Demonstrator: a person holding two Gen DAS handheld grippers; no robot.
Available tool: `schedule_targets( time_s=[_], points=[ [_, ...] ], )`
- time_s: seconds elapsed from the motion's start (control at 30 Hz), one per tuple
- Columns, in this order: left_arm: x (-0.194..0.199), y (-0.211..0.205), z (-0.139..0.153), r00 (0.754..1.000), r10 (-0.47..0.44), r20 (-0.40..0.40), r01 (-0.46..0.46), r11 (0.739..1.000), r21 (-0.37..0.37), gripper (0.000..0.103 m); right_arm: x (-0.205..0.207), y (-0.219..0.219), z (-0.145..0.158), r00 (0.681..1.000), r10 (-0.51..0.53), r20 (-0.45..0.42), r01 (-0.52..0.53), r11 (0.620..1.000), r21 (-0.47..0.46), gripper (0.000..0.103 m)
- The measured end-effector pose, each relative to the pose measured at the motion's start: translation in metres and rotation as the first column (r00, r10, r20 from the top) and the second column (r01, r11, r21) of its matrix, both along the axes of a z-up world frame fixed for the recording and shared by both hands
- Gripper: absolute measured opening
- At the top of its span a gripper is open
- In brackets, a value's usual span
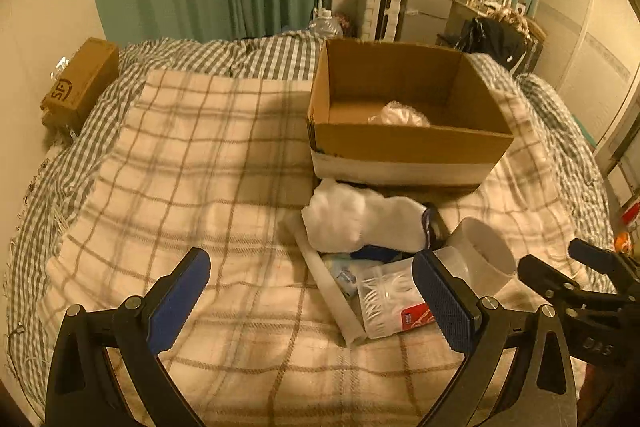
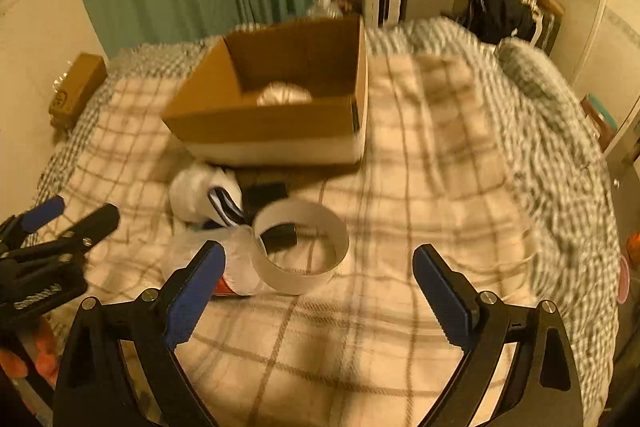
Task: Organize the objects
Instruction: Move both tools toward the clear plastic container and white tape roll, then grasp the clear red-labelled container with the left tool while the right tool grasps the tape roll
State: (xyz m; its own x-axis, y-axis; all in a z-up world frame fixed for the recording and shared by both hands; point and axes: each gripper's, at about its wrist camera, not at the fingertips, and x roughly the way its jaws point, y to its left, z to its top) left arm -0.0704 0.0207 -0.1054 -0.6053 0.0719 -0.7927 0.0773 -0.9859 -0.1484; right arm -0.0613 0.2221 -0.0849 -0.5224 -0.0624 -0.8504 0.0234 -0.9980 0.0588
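A: Start at the right gripper [image 2: 318, 291]. What lies between its fingers?

B: Nothing. Both jaws stand wide over bare plaid blanket [image 2: 420, 163]. Just ahead of the fingertips, a little toward the left finger, sits the white ring [image 2: 300, 247], an open band lying flat with its hole facing up.

A: And the left gripper [image 1: 310, 301]?

B: Also wide and empty. The clear plastic packet [image 1: 384, 301] lies just beside its right finger, with a long white roll [image 1: 328, 287] running away from the fingers on a slant. Beyond those, a white bundle of cloth [image 1: 356, 217].

A: So which hand for which?

B: My guess: the ring is nearer the right hand, almost centred ahead of it; the packet and roll are nearer the left. The roll's long axis points roughly along the left fingers, so that wrist would probably need turning to span it.

A: Farther out?

B: The open cardboard box [image 1: 408, 143], straight ahead past the pile, with one crumpled white thing already inside.
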Motion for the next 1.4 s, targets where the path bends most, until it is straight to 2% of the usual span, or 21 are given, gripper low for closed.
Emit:
schedule_targets(
  time_s=[0.37,0.43,0.47,0.5,0.63,0.77,0.9,0.97,1.13,1.23,1.3,1.4],
  points=[
    [-0.013,0.011,-0.023,0.997,-0.037,0.073,0.039,0.999,-0.02,0.103,-0.028,0.005,-0.056,0.99,0.016,0.14,-0.007,0.998,-0.068,0.095],
    [-0.014,0.012,-0.025,0.995,-0.051,0.086,0.053,0.998,-0.021,0.103,-0.032,0.004,-0.063,0.987,0.031,0.157,-0.018,0.996,-0.088,0.09],
    [-0.013,0.014,-0.024,0.995,-0.054,0.088,0.056,0.998,-0.022,0.103,-0.033,0.004,-0.065,0.985,0.045,0.165,-0.028,0.994,-0.103,0.079],
    [-0.013,0.015,-0.024,0.994,-0.058,0.089,0.06,0.998,-0.022,0.103,-0.033,0.004,-0.066,0.984,0.053,0.168,-0.034,0.993,-0.11,0.073],
    [-0.013,0.019,-0.018,0.993,-0.072,0.089,0.074,0.997,-0.02,0.103,-0.025,0.008,-0.051,0.993,0.046,0.107,-0.033,0.992,-0.119,0.072],
    [-0.018,0.031,-0.007,0.989,-0.112,0.092,0.112,0.994,0.0,0.103,-0.012,0.022,-0.021,1.0,0.004,0.014,-0.003,0.999,-0.052,0.071],
    [-0.028,0.045,-0.012,0.978,-0.153,0.141,0.141,0.986,0.089,0.103,-0.002,0.038,-0.006,0.999,-0.024,-0.035,0.023,1.0,-0.013,0.07],
    [-0.033,0.053,-0.022,0.969,-0.17,0.18,0.151,0.982,0.118,0.103,-0.002,0.043,-0.005,0.999,-0.033,-0.039,0.032,0.999,-0.017,0.069],
    [-0.037,0.075,-0.048,0.943,-0.214,0.255,0.192,0.975,0.11,0.103,-0.003,0.055,-0.011,0.998,-0.048,-0.028,0.047,0.998,-0.047,0.068],
    [-0.04,0.078,-0.061,0.933,-0.211,0.291,0.186,0.976,0.113,0.103,-0.003,0.056,-0.014,0.999,-0.045,-0.024,0.044,0.998,-0.047,0.068],
    [-0.041,0.079,-0.067,0.928,-0.215,0.304,0.184,0.975,0.126,0.098,-0.004,0.055,-0.016,0.999,-0.042,-0.018,0.042,0.998,-0.043,0.068],
    [-0.04,0.079,-0.067,0.929,-0.221,0.296,0.191,0.973,0.126,0.097,-0.003,0.052,-0.018,0.999,-0.041,-0.009,0.04,0.999,-0.031,0.068]
  ],
)
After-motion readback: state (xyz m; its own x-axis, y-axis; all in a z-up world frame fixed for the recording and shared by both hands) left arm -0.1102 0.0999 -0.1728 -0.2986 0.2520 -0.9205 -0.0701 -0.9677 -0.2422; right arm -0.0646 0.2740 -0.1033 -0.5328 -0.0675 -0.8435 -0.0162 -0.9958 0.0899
